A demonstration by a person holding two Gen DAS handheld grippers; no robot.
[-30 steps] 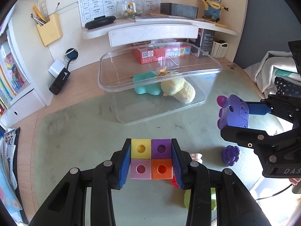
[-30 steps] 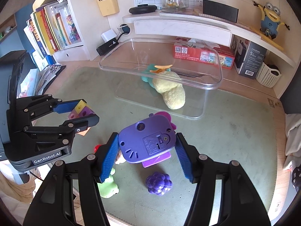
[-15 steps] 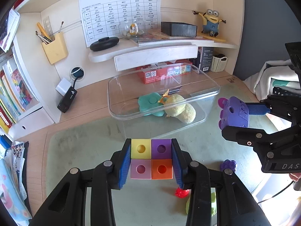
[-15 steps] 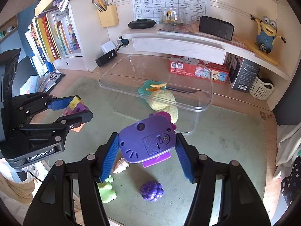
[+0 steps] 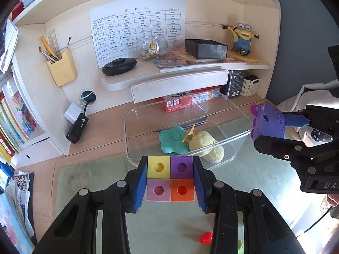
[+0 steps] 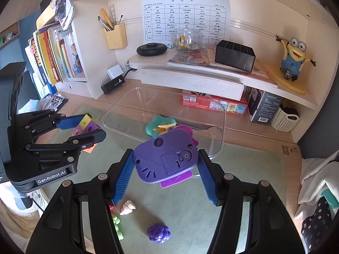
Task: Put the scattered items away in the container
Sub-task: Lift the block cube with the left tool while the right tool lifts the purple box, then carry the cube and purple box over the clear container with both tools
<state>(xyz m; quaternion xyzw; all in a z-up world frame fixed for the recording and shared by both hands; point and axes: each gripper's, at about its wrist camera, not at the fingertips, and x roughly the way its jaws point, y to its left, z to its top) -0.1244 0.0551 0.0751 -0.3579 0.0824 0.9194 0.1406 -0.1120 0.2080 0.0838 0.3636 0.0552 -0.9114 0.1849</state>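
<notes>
Four joined cubes, our block point(image 5: 170, 178), sit clamped in the left tool point(image 5: 170, 182) at lower centre, before the clear container point(image 5: 186, 114). In the right view, our right tool point(image 6: 167, 165) grips a purple toy point(image 6: 167, 160), hiding the container's near rim; a grape toy point(image 6: 159, 232) lies below.

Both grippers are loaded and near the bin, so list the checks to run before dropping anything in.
1. Left gripper shut on block cluster: ok.
2. Right gripper shut on purple toy: ok.
3. Clear container open, no lid: ok.
4. Free floor space beside the teal flower and yellow plush: ok.
5. Either load already above the container opening: cannot tell.
</notes>
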